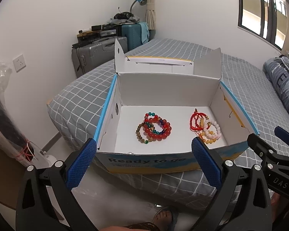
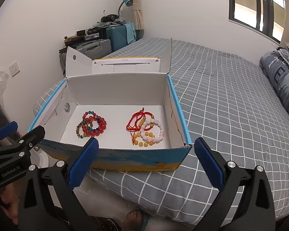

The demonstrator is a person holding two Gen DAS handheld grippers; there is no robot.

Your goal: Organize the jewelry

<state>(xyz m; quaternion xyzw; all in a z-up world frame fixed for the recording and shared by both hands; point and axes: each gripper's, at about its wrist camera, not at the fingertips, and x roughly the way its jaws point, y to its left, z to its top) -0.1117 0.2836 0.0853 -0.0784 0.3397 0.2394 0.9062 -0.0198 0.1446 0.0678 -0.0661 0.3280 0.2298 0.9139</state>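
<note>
An open white cardboard box (image 1: 169,88) (image 2: 117,88) rests on the bed's near corner, lid flipped back. Inside, on the left, lies a pile of red, brown and multicoloured bead bracelets (image 1: 154,128) (image 2: 91,126). On the right lies a second pile: red cord bracelets with pink and amber bead bracelets (image 1: 205,127) (image 2: 145,130). My left gripper (image 1: 143,152) hovers open before the box's front wall, holding nothing. My right gripper (image 2: 146,152) is open too, in front of the box's right half, empty. Each gripper shows at the edge of the other's view.
The bed (image 2: 221,100) has a grey checked sheet, with a rolled blue quilt (image 2: 281,77) at the far right. Suitcases (image 1: 98,53) and a blue desk lamp (image 1: 139,0) stand against the back wall. A person's sandalled foot (image 1: 163,219) is on the floor below.
</note>
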